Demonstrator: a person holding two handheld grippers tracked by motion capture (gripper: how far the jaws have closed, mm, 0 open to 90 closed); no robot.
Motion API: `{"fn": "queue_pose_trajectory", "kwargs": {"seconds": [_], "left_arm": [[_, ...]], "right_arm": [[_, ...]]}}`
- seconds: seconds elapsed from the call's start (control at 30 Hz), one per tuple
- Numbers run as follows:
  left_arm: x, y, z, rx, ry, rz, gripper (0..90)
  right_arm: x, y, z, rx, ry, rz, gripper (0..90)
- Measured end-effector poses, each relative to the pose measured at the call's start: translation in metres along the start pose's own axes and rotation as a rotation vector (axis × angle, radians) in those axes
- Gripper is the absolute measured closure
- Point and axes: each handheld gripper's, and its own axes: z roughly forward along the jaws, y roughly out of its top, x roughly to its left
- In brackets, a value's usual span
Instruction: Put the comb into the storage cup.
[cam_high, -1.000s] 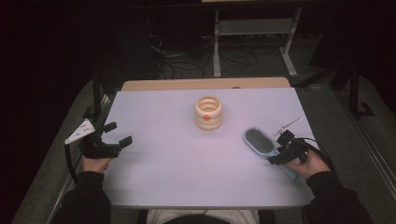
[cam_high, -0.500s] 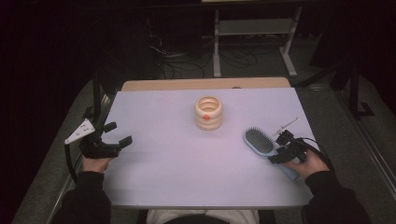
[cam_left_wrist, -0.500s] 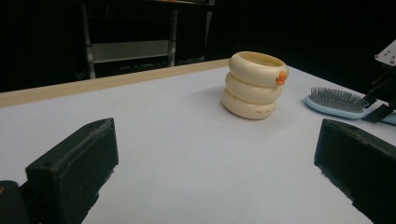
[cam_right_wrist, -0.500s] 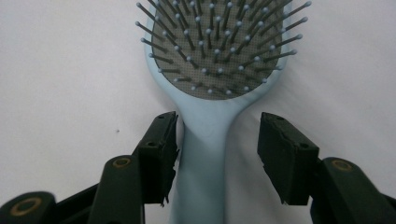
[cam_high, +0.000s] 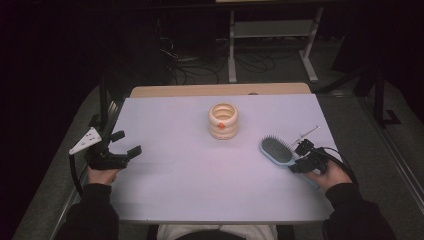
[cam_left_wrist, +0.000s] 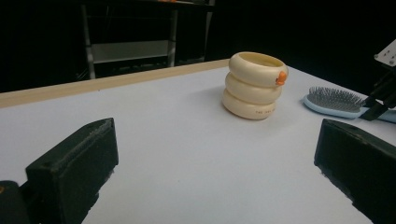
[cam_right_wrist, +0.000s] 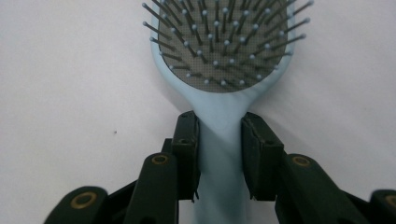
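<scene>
The right gripper (cam_right_wrist: 219, 140) has just been closing its jaws, and in the right gripper view the two black pads press on either side of the neck of the hairbrush (cam_right_wrist: 224, 60), right where the pale blue handle meets the head. The one hairbrush lies flat on the bench (cam_high: 190, 190) with its bristles up, the head pointing away from the right gripper and the handle running back between the jaws toward the person's right hand (cam_high: 330, 175). In the high view the right gripper (cam_high: 299, 161) sits near the bench's right edge.

The left gripper (cam_high: 129, 145) rests near the left edge, well apart from the hairbrush (cam_high: 276, 150), with its jaws standing wide and nothing between them; the left hand (cam_high: 102, 175) holds it.

One cream container (cam_high: 223, 120), shaped like three stacked rings with a small orange spot on its side, stands upright near the middle of the bench. Whether anything lies inside cannot be told. It stands apart from the hairbrush, between the two grippers and farther from the person.
</scene>
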Motion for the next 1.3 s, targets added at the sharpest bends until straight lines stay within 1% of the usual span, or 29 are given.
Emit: {"fn": "queue_pose_trajectory", "kwargs": {"seconds": [0.23, 0.3, 0.33, 0.37, 0.4, 0.57, 0.83, 0.97, 1.3], "left_arm": [[0.000, 0.000, 0.000, -0.002, 0.000, 0.001, 0.0], [0.000, 0.000, 0.000, -0.002, 0.000, 0.000, 0.0], [0.000, 0.000, 0.000, -0.002, -0.001, 0.000, 0.0], [0.000, 0.000, 0.000, -0.002, -0.001, 0.000, 0.0], [0.000, 0.000, 0.000, -0.002, -0.001, 0.000, 0.0], [0.000, 0.000, 0.000, -0.002, 0.000, 0.000, 0.0], [0.000, 0.000, 0.000, -0.002, 0.000, 0.000, 0.0], [0.000, 0.000, 0.000, -0.002, 0.000, 0.000, 0.0], [0.000, 0.000, 0.000, -0.001, -0.001, 0.001, 0.0]], "right_arm": [[0.000, 0.000, 0.000, -0.002, -0.003, -0.002, 68.3], [-0.001, -0.001, -0.001, -0.005, 0.005, 0.005, 68.4], [-0.002, -0.001, -0.001, -0.007, 0.022, 0.020, 68.4], [-0.002, -0.001, -0.001, -0.007, 0.022, 0.020, 68.4], [-0.003, -0.002, -0.002, -0.019, 0.035, 0.023, 68.4], [-0.003, -0.003, -0.004, -0.036, 0.047, 0.029, 68.4], [-0.003, -0.003, -0.009, -0.070, 0.068, 0.023, 68.5], [-0.002, -0.003, -0.010, -0.074, 0.072, 0.022, 68.5], [-0.001, -0.001, -0.018, -0.112, 0.083, 0.007, 68.4]]}}
